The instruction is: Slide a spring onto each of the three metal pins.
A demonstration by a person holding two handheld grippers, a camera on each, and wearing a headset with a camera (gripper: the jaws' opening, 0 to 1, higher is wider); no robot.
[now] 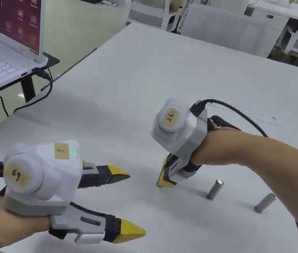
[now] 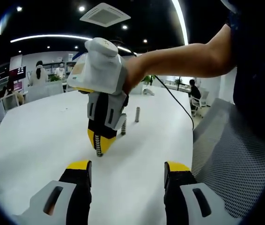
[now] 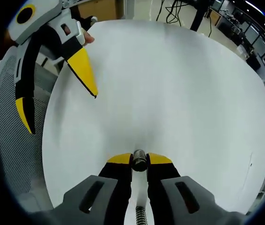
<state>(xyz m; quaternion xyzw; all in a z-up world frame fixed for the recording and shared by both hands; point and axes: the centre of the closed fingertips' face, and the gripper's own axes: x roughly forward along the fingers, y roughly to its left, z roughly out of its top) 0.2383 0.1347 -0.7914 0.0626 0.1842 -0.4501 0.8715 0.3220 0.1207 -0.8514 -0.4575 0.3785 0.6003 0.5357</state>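
My right gripper [image 1: 165,181] points down at the white table [image 1: 138,79], shut on a coiled metal spring [image 3: 139,161]. In the left gripper view that spring [image 2: 98,149] sticks out below the right gripper [image 2: 99,139] and its lower end touches the table. Two more springs [image 1: 215,189] [image 1: 265,202] stand upright on the table to its right; I cannot tell if pins are inside them. My left gripper [image 1: 125,201] hovers at the lower left, open and holding nothing, aimed at the right gripper. In the right gripper view the left gripper [image 3: 62,115] is at the upper left.
A laptop [image 1: 6,37] sits on a stand at the far left with a black cable [image 1: 38,100] hanging below it. Chairs [image 1: 228,26] line the table's far edge. A mesh chair [image 2: 230,159] is near the table's edge, on the right of the left gripper view.
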